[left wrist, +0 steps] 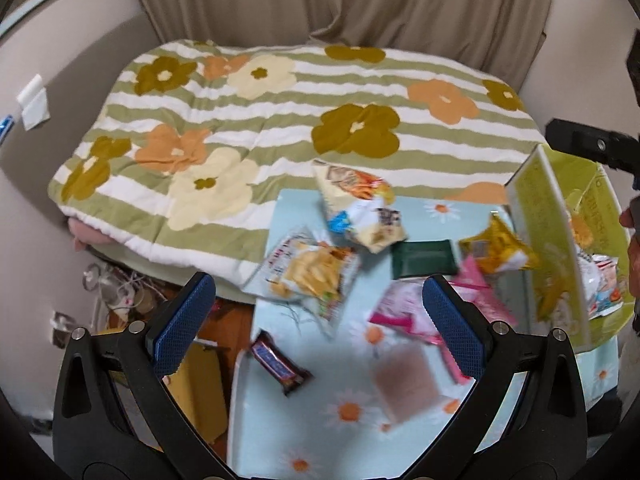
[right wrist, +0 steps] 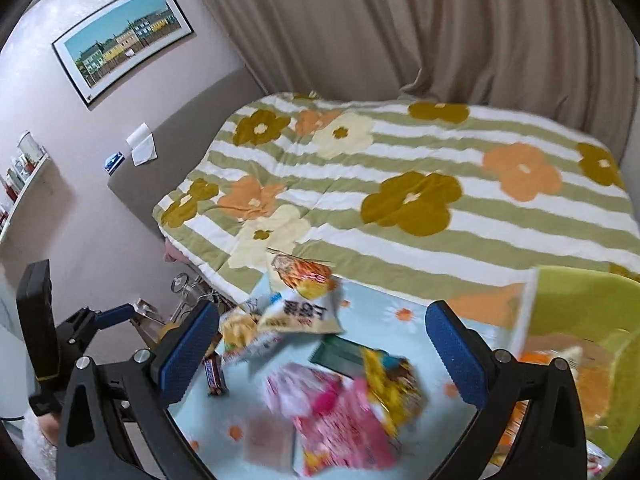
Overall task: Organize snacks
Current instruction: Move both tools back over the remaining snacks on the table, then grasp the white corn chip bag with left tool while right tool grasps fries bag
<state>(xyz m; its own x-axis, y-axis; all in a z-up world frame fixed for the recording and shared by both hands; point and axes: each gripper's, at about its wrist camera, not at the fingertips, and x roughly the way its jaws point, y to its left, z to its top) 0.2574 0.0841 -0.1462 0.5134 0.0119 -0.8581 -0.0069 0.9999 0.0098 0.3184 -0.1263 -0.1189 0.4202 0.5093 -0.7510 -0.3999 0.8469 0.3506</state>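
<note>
left gripper (left wrist: 318,328) open over snacks, chocolate bar (left wrist: 280,364) sharp (right view blurs it)

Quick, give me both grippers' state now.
Left gripper: jaws open, holding nothing.
Right gripper: jaws open, holding nothing.

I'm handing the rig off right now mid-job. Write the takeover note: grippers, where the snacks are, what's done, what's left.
Left gripper: open, empty, above the light-blue daisy-print cloth.
Right gripper: open, empty, above the same pile.
Green cardboard box, at the cloth's right: some packets already inside.
Left loose on the cloth: dark chocolate bar, chip bag, white noodle-print bag, dark green flat packet, yellow bag, pink packets.
</note>
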